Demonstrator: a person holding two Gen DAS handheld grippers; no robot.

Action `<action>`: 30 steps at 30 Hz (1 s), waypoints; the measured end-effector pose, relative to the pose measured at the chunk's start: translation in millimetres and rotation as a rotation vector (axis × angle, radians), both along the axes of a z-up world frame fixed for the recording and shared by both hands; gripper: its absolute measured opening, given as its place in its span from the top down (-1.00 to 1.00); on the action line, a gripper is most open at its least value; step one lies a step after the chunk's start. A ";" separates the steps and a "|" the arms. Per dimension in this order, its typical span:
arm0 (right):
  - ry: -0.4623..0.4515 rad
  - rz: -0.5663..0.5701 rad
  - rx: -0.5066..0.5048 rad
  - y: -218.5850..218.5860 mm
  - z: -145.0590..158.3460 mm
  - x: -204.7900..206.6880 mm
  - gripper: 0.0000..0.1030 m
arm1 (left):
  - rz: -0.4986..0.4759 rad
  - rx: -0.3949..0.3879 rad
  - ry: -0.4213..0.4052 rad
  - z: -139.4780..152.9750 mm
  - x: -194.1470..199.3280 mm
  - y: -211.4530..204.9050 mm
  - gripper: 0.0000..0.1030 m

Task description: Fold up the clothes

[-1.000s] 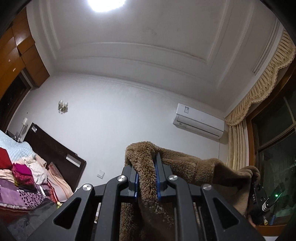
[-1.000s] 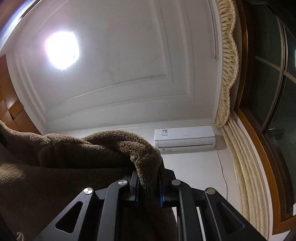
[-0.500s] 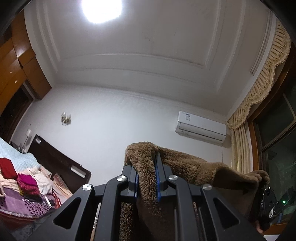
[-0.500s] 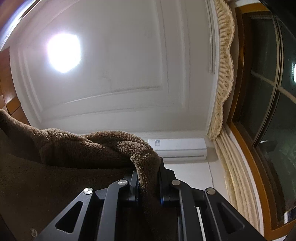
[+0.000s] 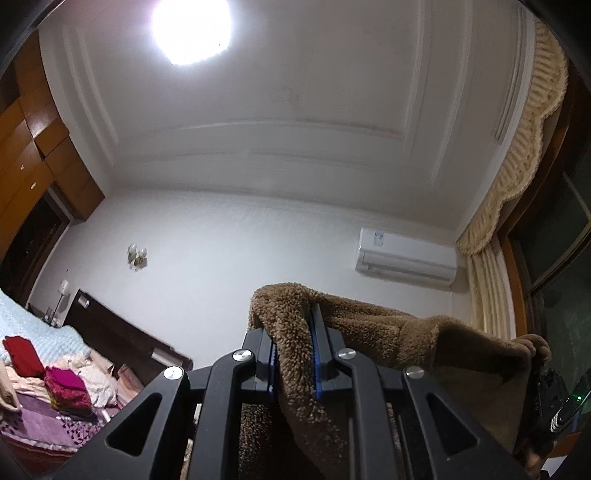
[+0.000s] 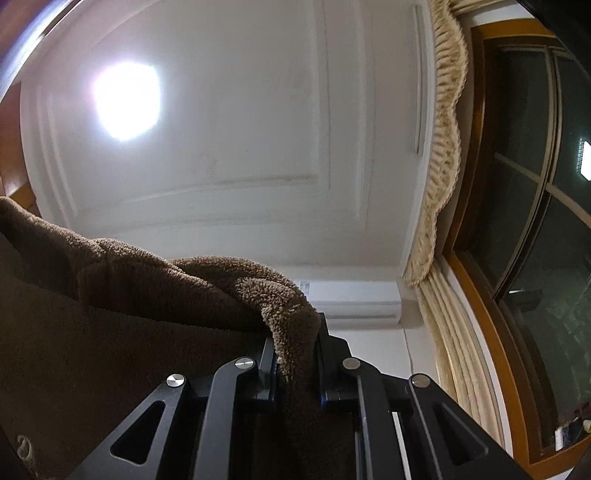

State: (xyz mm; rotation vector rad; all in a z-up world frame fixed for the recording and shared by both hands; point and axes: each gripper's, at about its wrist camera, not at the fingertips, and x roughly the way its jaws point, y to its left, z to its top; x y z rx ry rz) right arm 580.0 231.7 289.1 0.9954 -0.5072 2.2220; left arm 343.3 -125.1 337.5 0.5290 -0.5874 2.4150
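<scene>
In a bedroom under a glaring ceiling light (image 5: 192, 29), the left hand-held gripper (image 5: 293, 354) pointed up toward the ceiling with its two jaws closed tight on a fold of a brown fleece garment (image 5: 369, 332). The fuzzy cloth rose over the fingertips and draped down between the black linkage arms. From there its top edge stretched across to the right hand-held gripper (image 5: 543, 384), seen at the far right edge of the left wrist view, where another bunch of the fleece was gathered.

The right wrist view showed that gripper (image 6: 295, 354) likewise clamped on the brown fleece garment (image 6: 147, 295), its jaws nearly together around a thick fold, the rest of the cloth hanging away to the left and filling the lower left of the frame.

A white air conditioner (image 5: 406, 262) was mounted on the wall beside cream curtains (image 5: 487, 295) and a dark window (image 6: 535, 221). On the bed (image 5: 33, 325), low at left, lay other clothes in red, magenta and pale colours.
</scene>
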 end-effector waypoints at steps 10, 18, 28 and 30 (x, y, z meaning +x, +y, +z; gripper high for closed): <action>-0.276 -0.030 -0.144 48.8 -46.1 -116.2 0.69 | -0.010 -0.140 -0.270 -34.5 -133.9 65.4 0.65; -0.522 -0.056 -0.264 102.3 -92.9 -230.8 0.69 | 0.000 -0.274 -0.519 -83.6 -254.8 129.4 0.65; -0.878 -0.032 -0.486 187.5 -173.0 -359.5 0.69 | 0.026 -0.436 -0.824 -181.5 -383.8 207.2 0.65; -0.935 -0.017 -0.547 209.2 -182.8 -373.8 0.69 | 0.027 -0.473 -0.872 -202.3 -399.2 219.6 0.65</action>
